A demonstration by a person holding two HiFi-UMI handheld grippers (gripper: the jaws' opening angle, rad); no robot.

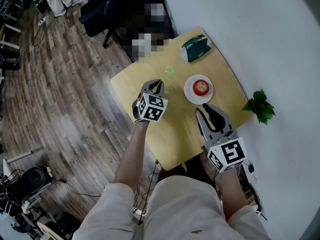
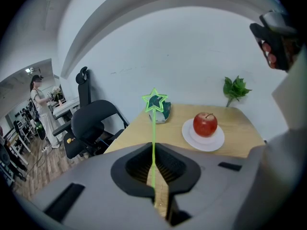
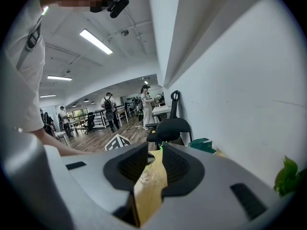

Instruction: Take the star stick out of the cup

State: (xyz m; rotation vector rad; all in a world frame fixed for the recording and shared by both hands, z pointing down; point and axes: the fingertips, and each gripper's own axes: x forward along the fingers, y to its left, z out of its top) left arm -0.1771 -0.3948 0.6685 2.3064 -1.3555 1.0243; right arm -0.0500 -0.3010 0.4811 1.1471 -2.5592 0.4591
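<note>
The green star stick (image 2: 153,128) is thin, with a star outline (image 2: 154,101) at its top. My left gripper (image 2: 156,186) is shut on its lower shaft and holds it upright over the yellow table (image 1: 150,139). From the head view the star (image 1: 169,70) shows just beyond the left gripper (image 1: 156,85). My right gripper (image 1: 205,110) hovers over the near right of the table, open, with nothing between its fingers. Through its jaws a faint clear cup (image 3: 147,172) stands on the tabletop, apart from both grippers. The stick's bottom end is hidden.
A red apple (image 1: 201,87) rests on a white plate (image 1: 189,95) between the grippers. A green packet (image 1: 196,48) lies at the far corner. A leafy plant (image 1: 260,106) sits by the wall on the right. A black office chair (image 2: 91,123) stands beyond the table.
</note>
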